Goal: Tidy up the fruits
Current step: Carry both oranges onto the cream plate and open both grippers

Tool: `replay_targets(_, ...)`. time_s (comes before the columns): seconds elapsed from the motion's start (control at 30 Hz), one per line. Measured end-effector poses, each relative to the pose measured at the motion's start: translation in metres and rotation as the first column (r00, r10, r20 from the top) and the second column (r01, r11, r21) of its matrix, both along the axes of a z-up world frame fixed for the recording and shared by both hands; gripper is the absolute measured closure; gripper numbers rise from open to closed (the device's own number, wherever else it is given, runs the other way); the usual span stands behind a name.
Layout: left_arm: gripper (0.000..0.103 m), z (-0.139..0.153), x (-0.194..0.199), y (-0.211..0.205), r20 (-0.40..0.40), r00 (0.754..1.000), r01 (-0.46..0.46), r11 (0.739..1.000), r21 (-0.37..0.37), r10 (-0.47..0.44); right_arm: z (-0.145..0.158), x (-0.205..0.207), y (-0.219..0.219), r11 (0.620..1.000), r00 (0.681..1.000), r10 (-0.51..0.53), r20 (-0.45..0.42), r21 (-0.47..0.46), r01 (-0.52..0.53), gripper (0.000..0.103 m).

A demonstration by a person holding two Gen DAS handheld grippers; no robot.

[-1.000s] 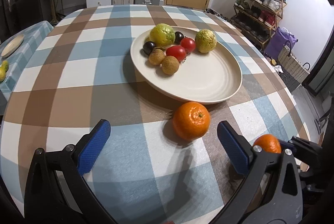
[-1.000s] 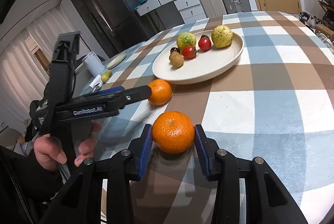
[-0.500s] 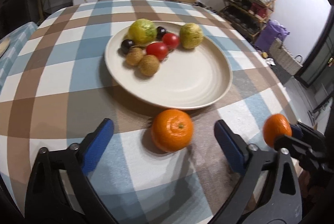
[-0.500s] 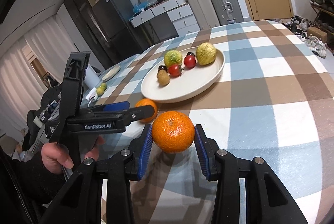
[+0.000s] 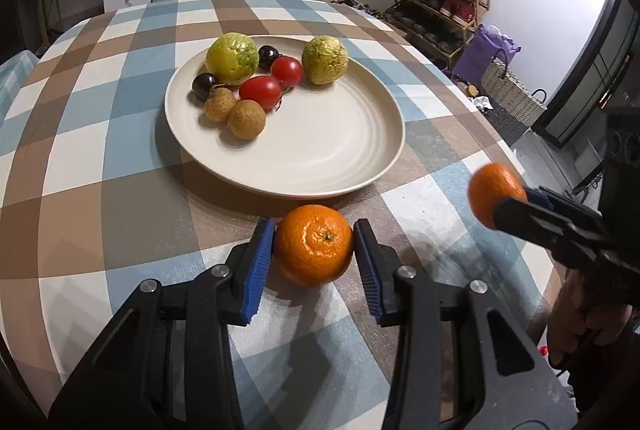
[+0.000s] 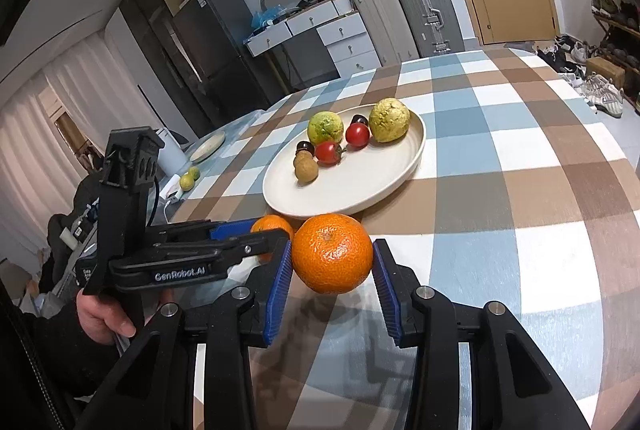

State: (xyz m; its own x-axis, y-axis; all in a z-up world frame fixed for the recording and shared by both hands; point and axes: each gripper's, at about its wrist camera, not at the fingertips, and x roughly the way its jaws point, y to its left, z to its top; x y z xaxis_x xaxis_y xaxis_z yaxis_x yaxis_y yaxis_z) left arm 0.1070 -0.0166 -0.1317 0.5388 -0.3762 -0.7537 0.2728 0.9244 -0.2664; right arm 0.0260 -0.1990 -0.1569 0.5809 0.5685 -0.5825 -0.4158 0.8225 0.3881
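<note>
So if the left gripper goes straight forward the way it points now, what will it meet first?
Probably the near rim of the plate: the left gripper already clamps an orange just before it.

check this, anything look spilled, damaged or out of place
Nothing spilled or damaged. Only the two oranges are off the plate: one on the cloth between the left tongs, the other held up in the right tongs.
</note>
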Motion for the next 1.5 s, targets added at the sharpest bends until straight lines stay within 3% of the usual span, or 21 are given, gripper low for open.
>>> replay_targets(0.13,0.065,0.007,-0.001,0.003,0.006,1.0,0.009,1.0,-0.03,-0.009,0.005,0.006,0.003,1.0,1.0,0.003,0.009,-0.005,-0.003,0.062)
replay_targets(0.23,0.065,0.014,0.004,0.007,-0.034,0.999,0.035,0.991,-0.129,-0.039,0.009,0.013,0.003,1.0,1.0,0.003,0.014,0.002,-0.003,0.062)
replay_targets(0.53,0.065,0.037,0.023,-0.007,0.036,0.998,0.059,0.994,-0.088,-0.056,0.017,0.043,-0.005,0.998,1.0,-0.023,0.005,0.062,0.023,0.062)
replay_targets(0.87,0.065,0.047,0.079,-0.019,0.06,0.998,0.033,0.997,-0.064,-0.029,0.031,0.101,-0.011,0.997,0.999,-0.032,0.019,0.068,0.03,0.062)
replay_targets(1.17,0.065,0.03,0.122,-0.025,0.028,0.999,0.026,0.998,-0.051,-0.025,0.024,0.145,-0.006,0.999,1.0,-0.023,-0.008,0.045,0.023,0.062)
replay_targets(1.5,0.065,0.007,0.138,-0.031,-0.005,0.998,0.055,0.997,-0.056,-0.056,-0.003,0.166,0.004,1.0,0.997,-0.006,-0.076,-0.004,0.006,0.062)
